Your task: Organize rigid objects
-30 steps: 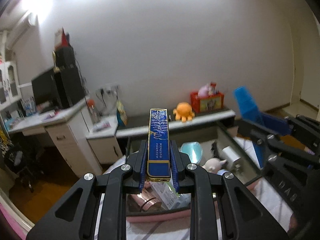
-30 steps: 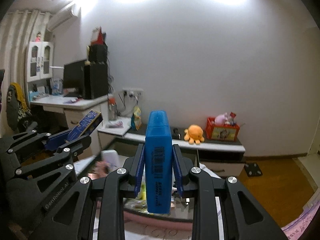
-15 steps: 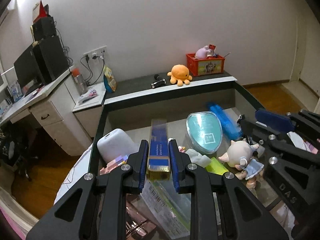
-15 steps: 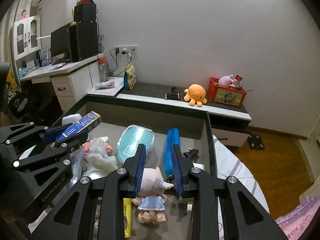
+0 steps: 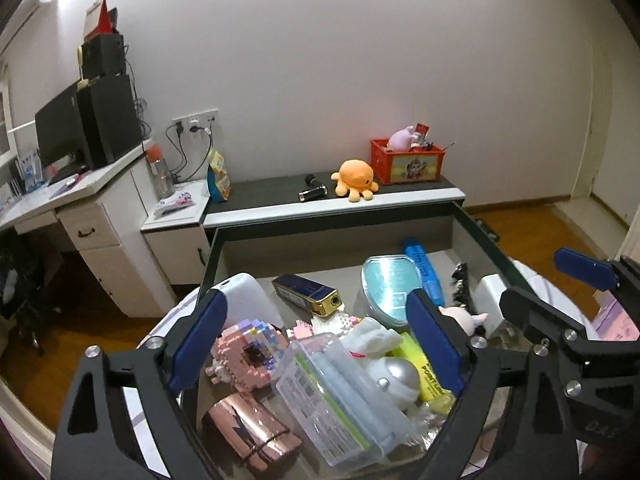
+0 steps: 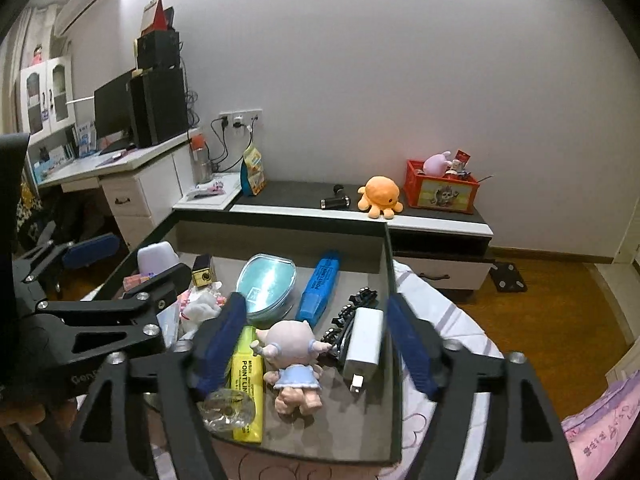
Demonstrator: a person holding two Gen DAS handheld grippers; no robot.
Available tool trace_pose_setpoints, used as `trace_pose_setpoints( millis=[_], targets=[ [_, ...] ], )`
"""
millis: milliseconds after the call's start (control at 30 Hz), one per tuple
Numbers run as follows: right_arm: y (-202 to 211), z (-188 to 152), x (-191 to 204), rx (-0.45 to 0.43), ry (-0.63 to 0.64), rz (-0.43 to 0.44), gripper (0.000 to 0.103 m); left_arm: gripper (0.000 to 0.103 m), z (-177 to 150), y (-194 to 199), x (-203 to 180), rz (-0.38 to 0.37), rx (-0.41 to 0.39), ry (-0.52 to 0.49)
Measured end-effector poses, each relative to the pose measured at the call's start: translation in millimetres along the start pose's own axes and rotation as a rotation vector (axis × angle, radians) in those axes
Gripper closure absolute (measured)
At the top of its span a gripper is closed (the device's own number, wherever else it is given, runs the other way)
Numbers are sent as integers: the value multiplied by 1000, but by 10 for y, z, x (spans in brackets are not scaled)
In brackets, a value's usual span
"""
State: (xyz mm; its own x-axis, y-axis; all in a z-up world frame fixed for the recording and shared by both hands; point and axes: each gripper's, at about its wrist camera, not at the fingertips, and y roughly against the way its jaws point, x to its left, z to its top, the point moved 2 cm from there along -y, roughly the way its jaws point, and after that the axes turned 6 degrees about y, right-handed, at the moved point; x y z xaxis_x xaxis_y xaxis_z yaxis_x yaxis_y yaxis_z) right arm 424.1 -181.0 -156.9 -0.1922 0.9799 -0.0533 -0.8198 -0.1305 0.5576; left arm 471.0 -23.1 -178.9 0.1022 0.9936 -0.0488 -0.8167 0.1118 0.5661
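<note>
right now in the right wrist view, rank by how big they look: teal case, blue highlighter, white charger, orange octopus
1. teal case
2. blue highlighter
3. white charger, close to the highlighter and nearer the camera, so that pair is unsure
4. orange octopus, farthest away, so its small look may mislead

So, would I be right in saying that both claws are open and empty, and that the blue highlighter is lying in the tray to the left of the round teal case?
Not quite: the blue highlighter lies to the right of the teal case, as the right wrist view shows. The left claw and right claw are indeed open and empty, having just opened.

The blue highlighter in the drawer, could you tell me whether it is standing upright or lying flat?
Lying flat: the blue highlighter rests lengthwise on the drawer floor beside the teal case, touching no jaws.
</note>
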Motion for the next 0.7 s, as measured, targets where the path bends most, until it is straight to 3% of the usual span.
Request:
trace_pose_setpoints(
  millis=[100,267,333,533,700],
  targets=[
    [75,8,15,-7,-10,22,25,5,-16,84,20,-5,-1,10],
    [181,-27,-2,5,-37,39,13,0,-52,286,82,3,3,35],
    [241,-34,11,9,-36,33,0,0,-55,412,93,11,-6,36],
    [770,-23,103,-61,-17,25,0,0,-69,1198,77,40,-142,30],
    [1479,-42,220,-175,-6,17,0,0,-131,1927,61,37,-252,38]
  ],
)
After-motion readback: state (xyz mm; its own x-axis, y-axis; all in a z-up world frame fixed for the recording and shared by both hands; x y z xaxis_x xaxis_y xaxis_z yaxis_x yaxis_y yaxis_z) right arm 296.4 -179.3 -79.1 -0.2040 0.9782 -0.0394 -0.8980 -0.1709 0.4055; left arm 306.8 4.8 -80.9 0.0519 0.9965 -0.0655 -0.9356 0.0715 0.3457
